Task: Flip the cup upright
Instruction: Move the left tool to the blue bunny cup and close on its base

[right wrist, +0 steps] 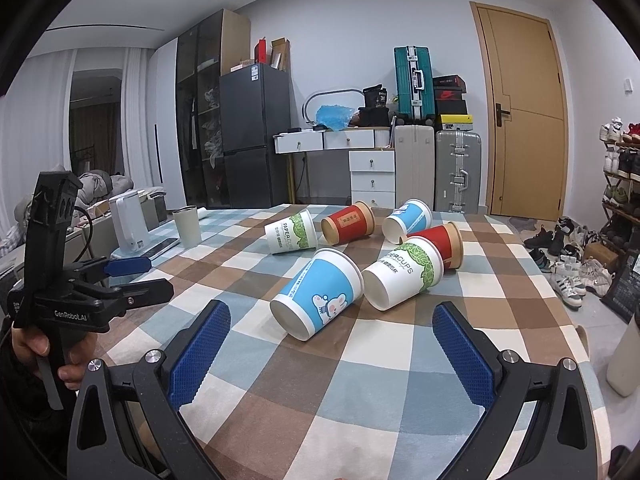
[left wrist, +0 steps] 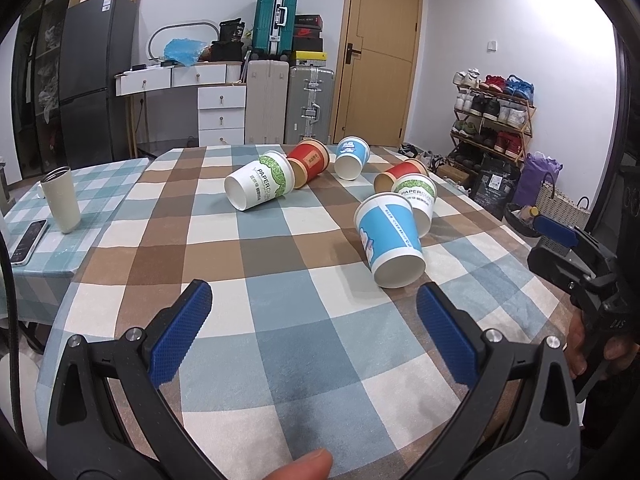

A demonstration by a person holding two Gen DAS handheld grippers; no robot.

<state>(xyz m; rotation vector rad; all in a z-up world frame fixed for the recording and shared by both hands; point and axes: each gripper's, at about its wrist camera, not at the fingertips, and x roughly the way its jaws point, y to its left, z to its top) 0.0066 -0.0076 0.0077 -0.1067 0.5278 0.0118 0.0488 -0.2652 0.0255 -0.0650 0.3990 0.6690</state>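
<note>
Several paper cups lie on their sides on a checked tablecloth (left wrist: 280, 280). The nearest is a blue cup (left wrist: 390, 242), also in the right wrist view (right wrist: 318, 294). Next to it lies a white-and-green cup (left wrist: 418, 200) (right wrist: 406, 274). Further back lie a red cup (left wrist: 400, 176) (right wrist: 440, 244), another blue cup (left wrist: 351, 158) (right wrist: 408, 220), another red cup (left wrist: 309, 162) (right wrist: 348, 226) and another white-and-green cup (left wrist: 260, 186) (right wrist: 291, 232). My left gripper (left wrist: 314, 320) is open and empty, short of the cups. My right gripper (right wrist: 332, 340) is open and empty, just before the near blue cup.
A metal tumbler (left wrist: 61, 199) and a phone (left wrist: 28, 242) sit on a second table at the left. A white kettle (right wrist: 128, 226) stands there too. Suitcases, drawers, a fridge and a door stand behind. A shoe rack (left wrist: 492, 120) is at the right.
</note>
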